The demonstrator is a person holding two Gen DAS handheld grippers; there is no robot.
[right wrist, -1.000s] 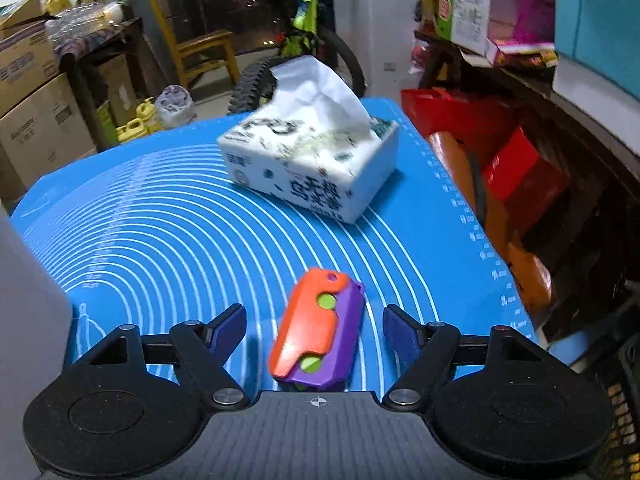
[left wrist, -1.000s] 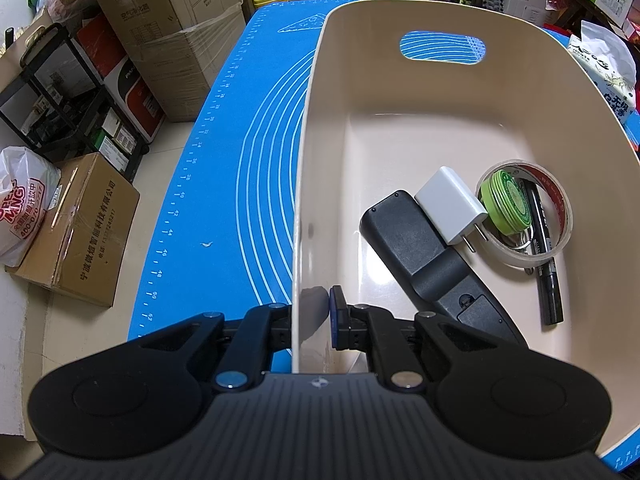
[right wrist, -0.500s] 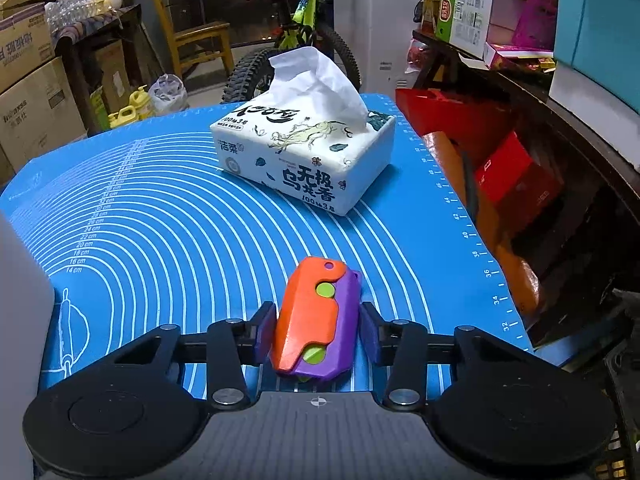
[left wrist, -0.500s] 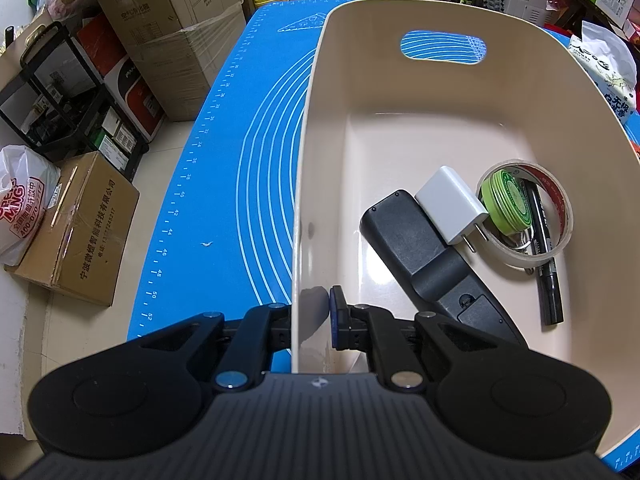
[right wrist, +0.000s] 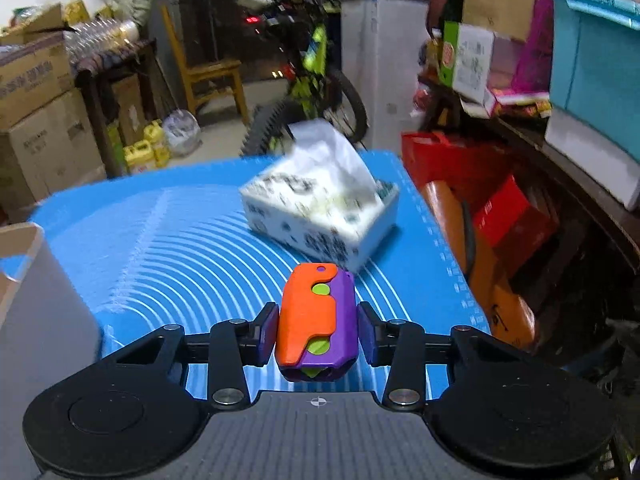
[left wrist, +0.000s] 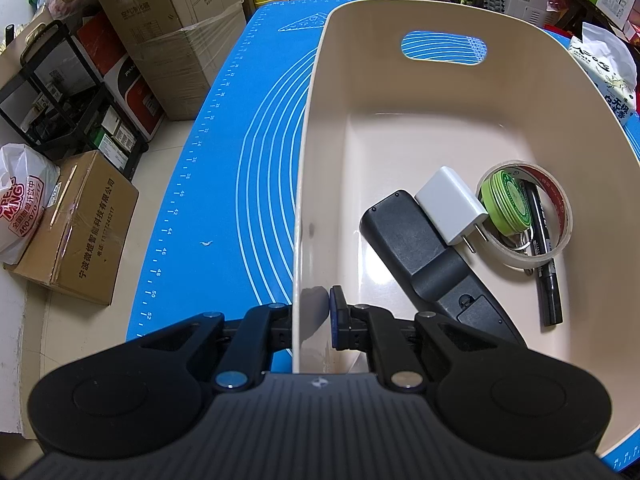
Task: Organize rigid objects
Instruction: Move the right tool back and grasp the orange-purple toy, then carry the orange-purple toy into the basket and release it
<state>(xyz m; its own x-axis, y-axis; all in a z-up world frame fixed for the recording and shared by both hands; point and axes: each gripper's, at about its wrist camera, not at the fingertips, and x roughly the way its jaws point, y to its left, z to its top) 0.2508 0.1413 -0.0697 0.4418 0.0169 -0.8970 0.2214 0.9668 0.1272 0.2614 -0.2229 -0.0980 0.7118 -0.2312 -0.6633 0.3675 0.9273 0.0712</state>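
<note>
Now the right tool [right wrist: 317, 330] clamps a blocky orange-and-purple plastic toy [right wrist: 316, 320] with green dots; its underside is hidden, the tissue box [right wrist: 320, 208] behind perhaps blurred.

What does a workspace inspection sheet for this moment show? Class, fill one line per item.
Surface: blue mat covers the table.
Job's things: beige bin holds remote, charger, tape rolls, marker.
Clutter: tissue box on the mat.
Grippers: left gripper shut on the bin wall; right gripper shut on orange-purple toy.
Cables: nothing seen.
Surroundings: cardboard boxes, bicycle.
</note>
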